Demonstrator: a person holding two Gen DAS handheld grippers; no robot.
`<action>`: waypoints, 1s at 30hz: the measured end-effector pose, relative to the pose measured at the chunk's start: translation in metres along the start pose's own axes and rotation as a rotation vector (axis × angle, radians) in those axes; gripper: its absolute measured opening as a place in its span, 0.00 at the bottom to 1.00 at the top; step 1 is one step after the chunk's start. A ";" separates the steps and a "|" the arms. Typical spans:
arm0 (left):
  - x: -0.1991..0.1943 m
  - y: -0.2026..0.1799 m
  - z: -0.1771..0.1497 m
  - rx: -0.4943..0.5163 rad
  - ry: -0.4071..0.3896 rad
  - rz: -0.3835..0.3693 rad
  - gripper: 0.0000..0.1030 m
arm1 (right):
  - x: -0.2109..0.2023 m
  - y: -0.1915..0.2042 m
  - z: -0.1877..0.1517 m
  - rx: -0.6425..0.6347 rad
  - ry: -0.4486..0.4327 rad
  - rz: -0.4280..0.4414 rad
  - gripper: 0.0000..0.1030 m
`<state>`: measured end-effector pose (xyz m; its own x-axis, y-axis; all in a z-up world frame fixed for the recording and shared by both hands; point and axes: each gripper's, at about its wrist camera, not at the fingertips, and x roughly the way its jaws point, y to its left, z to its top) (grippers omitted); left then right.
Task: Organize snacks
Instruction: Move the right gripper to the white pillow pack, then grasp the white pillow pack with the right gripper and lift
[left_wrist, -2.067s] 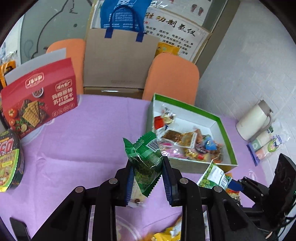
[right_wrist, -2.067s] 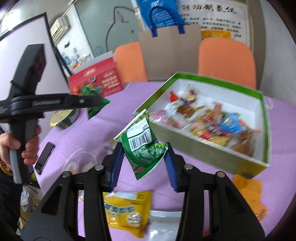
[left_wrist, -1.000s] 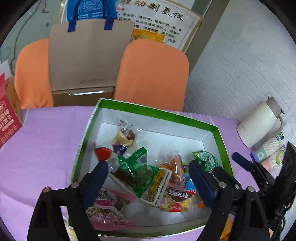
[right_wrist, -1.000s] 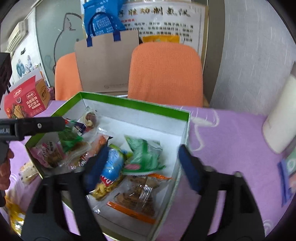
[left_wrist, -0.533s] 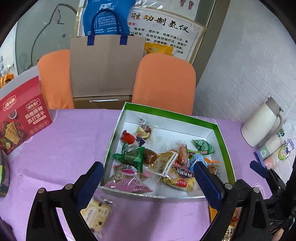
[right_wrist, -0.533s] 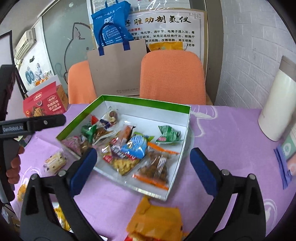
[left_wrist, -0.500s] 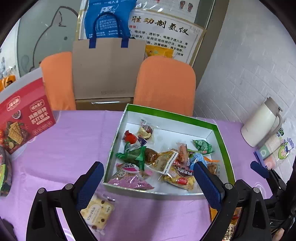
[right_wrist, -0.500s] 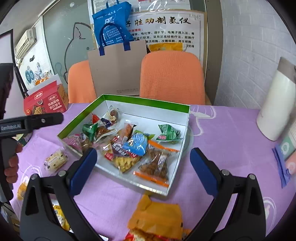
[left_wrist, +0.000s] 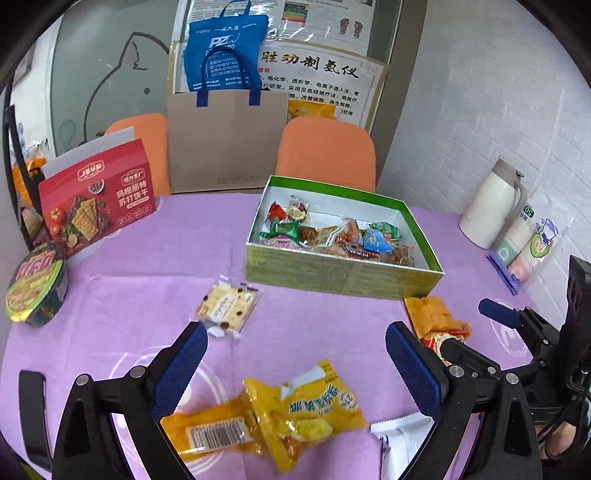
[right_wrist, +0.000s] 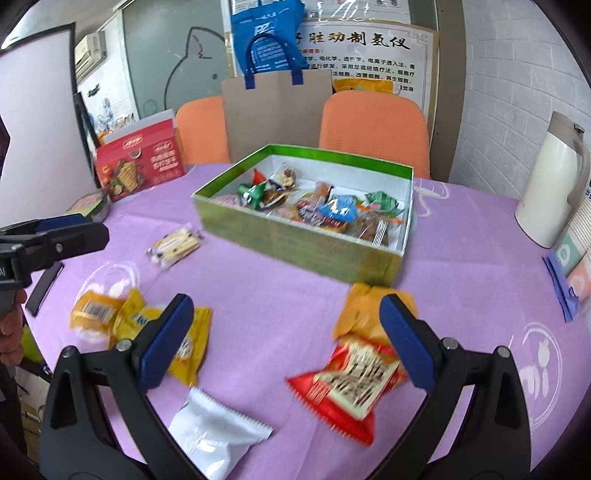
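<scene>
A green-rimmed box (left_wrist: 343, 275) (right_wrist: 295, 251) with several wrapped snacks inside stands mid-table on the purple cloth. Loose packets lie in front of it: yellow packets (left_wrist: 295, 410) (right_wrist: 136, 325), a clear-wrapped biscuit (left_wrist: 227, 304) (right_wrist: 173, 245), an orange packet (left_wrist: 430, 317) (right_wrist: 365, 310), a red packet (right_wrist: 351, 380) and a white packet (right_wrist: 214, 428). My left gripper (left_wrist: 295, 363) hangs open above the yellow packets, empty. My right gripper (right_wrist: 286, 339) is open and empty, between the yellow and red packets.
A red cracker box (left_wrist: 98, 201) and an instant-noodle bowl (left_wrist: 35, 284) stand at the left. A white thermos (left_wrist: 493, 206) and a cup sleeve (left_wrist: 524, 243) are at the right. A dark phone (left_wrist: 33, 417) lies near the front left edge. Orange chairs and a paper bag stand behind.
Both grippers let go of their green packets into the box, opened wide and pulled back from it toward the near table edge, so the loose packets came into view.
</scene>
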<state>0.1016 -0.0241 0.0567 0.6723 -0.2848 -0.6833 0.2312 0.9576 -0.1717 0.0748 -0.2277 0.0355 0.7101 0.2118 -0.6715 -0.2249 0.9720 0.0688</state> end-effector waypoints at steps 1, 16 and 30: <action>-0.005 0.007 -0.009 -0.022 -0.005 -0.004 0.96 | -0.002 0.005 -0.005 -0.005 -0.002 0.004 0.97; -0.016 0.087 -0.101 -0.212 0.092 0.022 0.96 | -0.001 0.056 -0.065 0.017 0.076 0.143 0.97; -0.003 0.004 -0.108 -0.075 0.154 -0.274 0.91 | -0.005 0.048 -0.111 0.056 0.137 0.154 0.67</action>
<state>0.0244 -0.0152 -0.0184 0.4764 -0.5285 -0.7026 0.3328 0.8481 -0.4123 -0.0138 -0.1935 -0.0397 0.5723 0.3461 -0.7434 -0.2839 0.9341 0.2163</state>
